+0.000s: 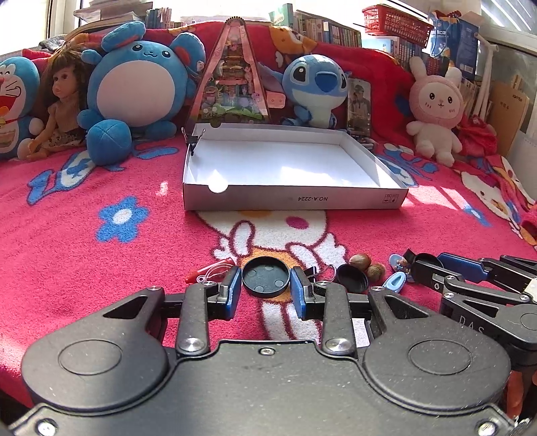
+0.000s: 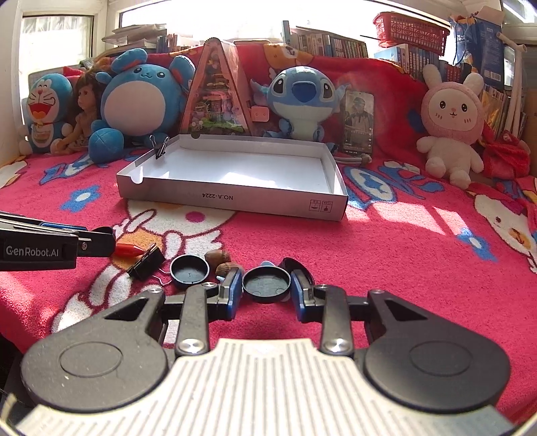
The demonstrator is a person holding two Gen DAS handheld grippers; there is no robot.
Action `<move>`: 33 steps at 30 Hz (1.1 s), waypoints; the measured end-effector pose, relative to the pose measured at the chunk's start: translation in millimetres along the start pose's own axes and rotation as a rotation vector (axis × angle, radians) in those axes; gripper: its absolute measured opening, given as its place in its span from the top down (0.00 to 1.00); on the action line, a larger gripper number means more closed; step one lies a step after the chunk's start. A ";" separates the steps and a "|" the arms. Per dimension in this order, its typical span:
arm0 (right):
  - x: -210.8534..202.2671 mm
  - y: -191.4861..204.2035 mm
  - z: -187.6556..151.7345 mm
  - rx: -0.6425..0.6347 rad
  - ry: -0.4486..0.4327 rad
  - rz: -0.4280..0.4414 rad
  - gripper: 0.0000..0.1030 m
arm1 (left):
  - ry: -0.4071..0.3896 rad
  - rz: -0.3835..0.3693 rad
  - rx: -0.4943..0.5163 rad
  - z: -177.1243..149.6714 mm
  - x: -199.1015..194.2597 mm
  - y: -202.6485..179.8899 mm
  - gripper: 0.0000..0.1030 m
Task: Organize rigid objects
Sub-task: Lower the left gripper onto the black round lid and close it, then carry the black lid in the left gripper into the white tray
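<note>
Bright sun through the windows [image 2: 57, 37] at the back. Red fuzzy blanket [image 1: 84, 268] with cartoon cats and blue flowers over the bed. Plush toys [image 1: 141, 77] and a doll [image 1: 63, 100] in a row along the back. Behind them, rows of books [image 2: 339, 47]. Red basket [image 2: 411, 28] on top.

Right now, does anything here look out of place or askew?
One oddity: a black binder clip is clamped on the white box's far-left wall. Otherwise nothing spilled or damaged; each gripper holds a black round lid.
</note>
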State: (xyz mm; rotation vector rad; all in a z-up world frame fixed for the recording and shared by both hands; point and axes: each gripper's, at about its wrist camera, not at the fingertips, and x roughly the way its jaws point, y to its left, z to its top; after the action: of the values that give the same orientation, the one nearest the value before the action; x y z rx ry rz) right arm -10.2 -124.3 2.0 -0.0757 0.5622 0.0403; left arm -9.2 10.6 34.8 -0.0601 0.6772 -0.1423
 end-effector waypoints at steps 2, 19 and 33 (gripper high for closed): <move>-1.6 -2.9 2.9 0.002 -0.008 -0.008 0.63 | 0.000 -0.004 -0.005 2.8 0.7 1.1 0.71; 14.5 -45.4 28.2 0.133 -0.003 -0.040 0.63 | -0.009 -0.044 -0.050 44.6 19.5 13.5 0.71; 46.5 -61.9 58.8 0.161 0.026 -0.001 0.63 | 0.009 -0.053 -0.046 86.7 48.9 18.7 0.71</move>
State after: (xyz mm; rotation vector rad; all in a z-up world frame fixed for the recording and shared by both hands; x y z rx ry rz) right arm 64.0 -180.3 30.5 0.0801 0.5896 -0.0071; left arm 85.1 22.5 70.1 -0.1218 0.6879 -0.1776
